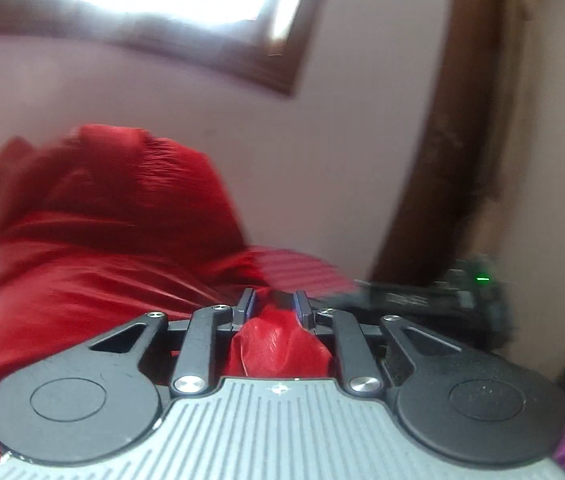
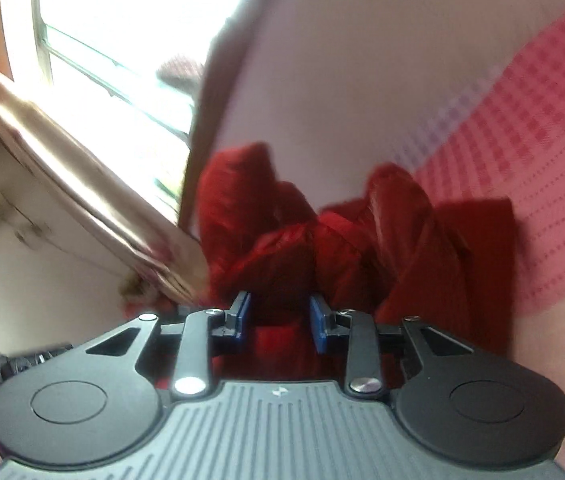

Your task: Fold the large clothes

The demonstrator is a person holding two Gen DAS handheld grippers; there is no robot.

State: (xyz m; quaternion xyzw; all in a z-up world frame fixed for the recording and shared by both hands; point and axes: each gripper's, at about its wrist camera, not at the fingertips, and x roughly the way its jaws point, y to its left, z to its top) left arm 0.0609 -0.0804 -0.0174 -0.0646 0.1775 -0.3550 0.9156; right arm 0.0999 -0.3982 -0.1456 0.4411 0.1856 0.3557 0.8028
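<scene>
The left gripper (image 1: 274, 306) is clamped on a bunched fold of the red garment (image 1: 94, 248), which lies heaped on the pink checked bed (image 2: 530, 128). The right gripper (image 2: 280, 314) stands apart around cloth without pinching. Judged best: close it firmly on 1 edge before lifting.

The heaped red garment (image 1: 94, 216) blocks the way ahead-left on the bed (image 2: 542, 128). Right of that garment, open air runs up to the bare wall (image 1: 322, 168), until the wooden post (image 1: 454, 160) and a black device (image 1: 442, 300) at its foot.
</scene>
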